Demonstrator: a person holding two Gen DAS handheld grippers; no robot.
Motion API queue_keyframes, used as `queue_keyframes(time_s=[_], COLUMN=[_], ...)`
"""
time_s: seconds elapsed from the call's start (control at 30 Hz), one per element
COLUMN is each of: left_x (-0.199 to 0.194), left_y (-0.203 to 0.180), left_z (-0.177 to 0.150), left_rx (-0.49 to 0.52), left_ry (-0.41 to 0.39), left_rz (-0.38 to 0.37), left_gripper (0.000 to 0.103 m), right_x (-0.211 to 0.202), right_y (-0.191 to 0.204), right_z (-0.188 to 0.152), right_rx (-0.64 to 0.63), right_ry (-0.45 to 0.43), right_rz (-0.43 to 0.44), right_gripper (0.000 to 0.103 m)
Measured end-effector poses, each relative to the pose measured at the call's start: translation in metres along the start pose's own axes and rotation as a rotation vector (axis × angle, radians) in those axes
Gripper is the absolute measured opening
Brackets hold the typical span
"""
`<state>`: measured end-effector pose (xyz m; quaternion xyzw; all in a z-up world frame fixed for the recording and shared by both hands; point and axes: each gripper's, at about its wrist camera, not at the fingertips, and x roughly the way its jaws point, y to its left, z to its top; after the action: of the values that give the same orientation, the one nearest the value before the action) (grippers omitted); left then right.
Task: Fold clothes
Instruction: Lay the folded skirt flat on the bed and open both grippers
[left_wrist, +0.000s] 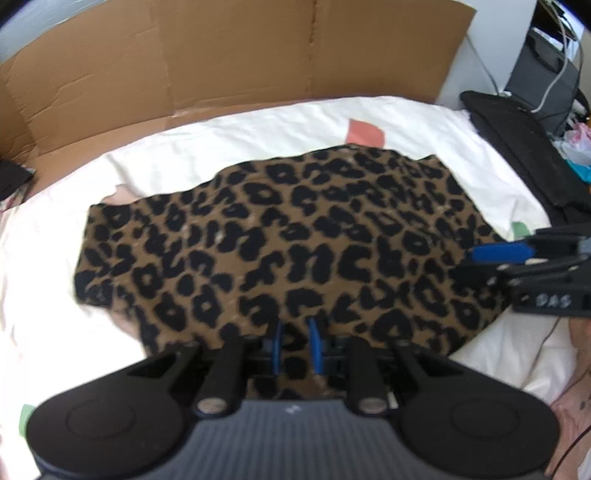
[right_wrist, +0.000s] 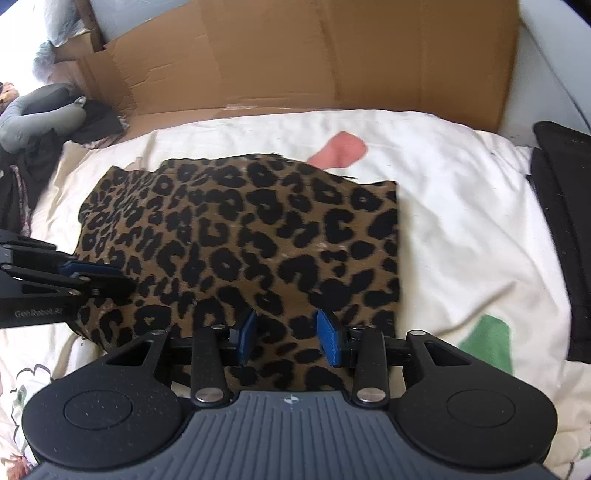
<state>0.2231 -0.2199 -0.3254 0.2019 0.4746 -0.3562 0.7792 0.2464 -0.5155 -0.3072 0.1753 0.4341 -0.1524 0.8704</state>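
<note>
Left wrist view: the left gripper (left_wrist: 295, 341) has its jaws narrowly parted over the near edge of the garment (left_wrist: 288, 240), which lies on the bed (left_wrist: 258, 133). Right wrist view: the right gripper (right_wrist: 287, 338) jaws stand open above the garment's near edge.

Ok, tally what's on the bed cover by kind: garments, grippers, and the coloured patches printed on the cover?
Leopard-print garment: 1
Grippers: 2, the left gripper and the right gripper, each with its jaws open over the garment's near edge
Coloured patches on the bed cover: 2 clear ones, a pink patch and a green patch
Total: 5
</note>
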Motion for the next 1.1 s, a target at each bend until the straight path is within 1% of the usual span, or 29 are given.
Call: queue_keyframes(time_s=[0.1, 0.2, 0.33, 0.43, 0.53, 0.63, 0.7, 0.77, 0.83, 0.9, 1.0, 1.1], left_x=[-0.008, -0.019, -0.026, -0.027, -0.027, -0.021, -0.013, -0.004, -0.002, -0.002, -0.004, -0.009], left_y=[0.006, 0.007, -0.002, -0.010, -0.020, -0.027, -0.028, -0.021, -0.012, -0.009, 0.000, 0.009], left_z=[-0.005, -0.012, -0.021, -0.025, -0.026, -0.027, -0.028, -0.027, -0.022, -0.018, -0.011, -0.004], left_rx=[-0.020, -0.031, -0.029, -0.045, -0.018, 0.012, 0.017, -0.031, -0.073, -0.062, -0.078, -0.105], left_ry=[0.004, 0.010, 0.033, 0.038, 0.024, 0.029, 0.050, 0.111, 0.149, 0.174, 0.202, 0.227], left_rz=[0.013, -0.003, -0.010, -0.031, -0.047, -0.051, -0.037, -0.048, -0.053, -0.039, 0.001, 0.047], left_gripper=[0.018, 0.017, 0.019, 0.020, 0.020, 0.020, 0.020, 0.021, 0.021, 0.020, 0.020, 0.020], right_x=[-0.009, -0.018, -0.020, -0.017, -0.014, -0.007, -0.003, -0.002, -0.002, -0.004, -0.007, -0.008], right_y=[-0.005, -0.003, 0.015, 0.031, 0.043, 0.044, 0.043, 0.038, 0.031, 0.025, 0.018, 0.015], right_z=[0.000, -0.001, -0.008, -0.011, -0.010, -0.010, -0.010, -0.008, -0.005, -0.003, 0.000, 0.003], right_rx=[0.043, 0.059, 0.035, 0.016, -0.019, -0.018, -0.020, -0.023, -0.012, 0.004, 0.043, 0.089], right_ry=[-0.012, -0.020, 0.010, 0.024, 0.027, 0.052, 0.068, 0.084, 0.099, 0.107, 0.112, 0.129], right_rz=[-0.003, 0.027, 0.064, 0.080, 0.086, 0.076, 0.064, 0.038, 0.022, 0.009, -0.007, 0.008], right_gripper=[0.042, 0.043, 0.043, 0.043, 0.043, 0.043, 0.043, 0.042, 0.041, 0.038, 0.038, 0.038])
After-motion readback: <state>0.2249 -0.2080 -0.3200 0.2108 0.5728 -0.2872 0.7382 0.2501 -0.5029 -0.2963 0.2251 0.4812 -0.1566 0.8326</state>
